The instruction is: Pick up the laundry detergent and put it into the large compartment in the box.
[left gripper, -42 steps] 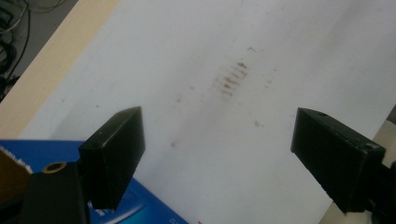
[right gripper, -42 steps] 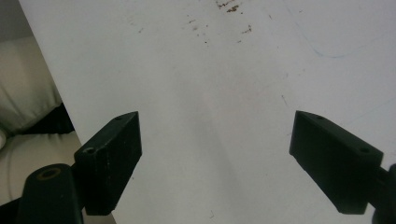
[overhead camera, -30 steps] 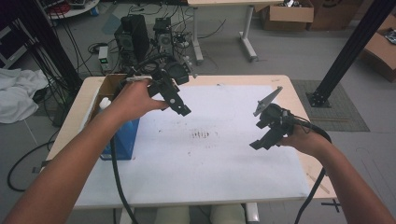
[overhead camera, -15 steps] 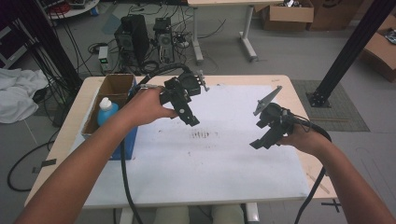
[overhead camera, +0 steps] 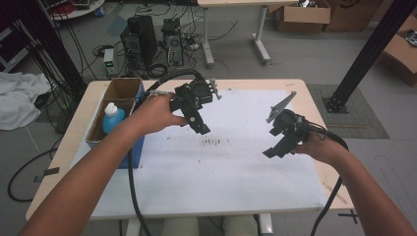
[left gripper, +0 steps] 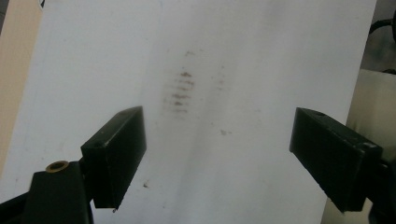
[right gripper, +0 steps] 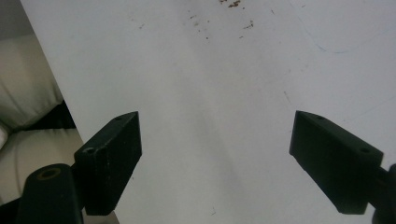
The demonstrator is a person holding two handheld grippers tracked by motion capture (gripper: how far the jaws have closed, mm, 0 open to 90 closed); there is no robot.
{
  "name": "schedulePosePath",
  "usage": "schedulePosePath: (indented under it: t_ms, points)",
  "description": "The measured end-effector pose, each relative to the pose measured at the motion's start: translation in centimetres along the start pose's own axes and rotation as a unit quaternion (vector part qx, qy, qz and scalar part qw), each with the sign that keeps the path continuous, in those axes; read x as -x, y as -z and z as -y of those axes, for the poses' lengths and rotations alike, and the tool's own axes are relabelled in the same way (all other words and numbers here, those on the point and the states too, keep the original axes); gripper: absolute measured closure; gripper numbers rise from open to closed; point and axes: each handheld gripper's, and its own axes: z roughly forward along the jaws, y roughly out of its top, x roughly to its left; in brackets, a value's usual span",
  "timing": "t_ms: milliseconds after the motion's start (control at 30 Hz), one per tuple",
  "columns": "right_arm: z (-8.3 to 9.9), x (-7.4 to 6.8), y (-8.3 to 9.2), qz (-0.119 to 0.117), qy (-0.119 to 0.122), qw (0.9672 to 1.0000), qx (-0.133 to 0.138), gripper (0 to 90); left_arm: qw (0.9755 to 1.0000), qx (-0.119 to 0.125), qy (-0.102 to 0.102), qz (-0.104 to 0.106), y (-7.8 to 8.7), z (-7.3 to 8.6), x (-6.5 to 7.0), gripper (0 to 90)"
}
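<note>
Now left hand-held gripper (overhead camera: pixel 199 129) nearer smudges (overhead camera: pixel 214 143) vs. earlier.

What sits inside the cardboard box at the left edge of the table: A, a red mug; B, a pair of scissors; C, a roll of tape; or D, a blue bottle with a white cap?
D: in the high view a blue bottle with a white cap stands in the cardboard box.

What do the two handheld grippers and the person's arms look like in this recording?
Both the left gripper and the right gripper are black, each with two flat rectangular jaws. A thick black cable trails from the left one. The right carries a grey three-cornered plate. The forearms are bare, with no sleeves.
</note>
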Motion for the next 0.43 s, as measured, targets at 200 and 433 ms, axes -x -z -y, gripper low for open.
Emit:
schedulePosePath:
  t_ms: [200,433]
  points:
    - [-0.09,-0.02,-0.02,0.0,0.002,1.0,0.001,16.7,1.0,0.0,0.001,0.003,-0.25,-0.05,0.01,19.5]
    - [-0.04,0.01,-0.1,0.0,0.003,1.0,0.002,16.7,1.0,0.001,0.003,0.004,-0.23,0.07,-0.05,19.6]
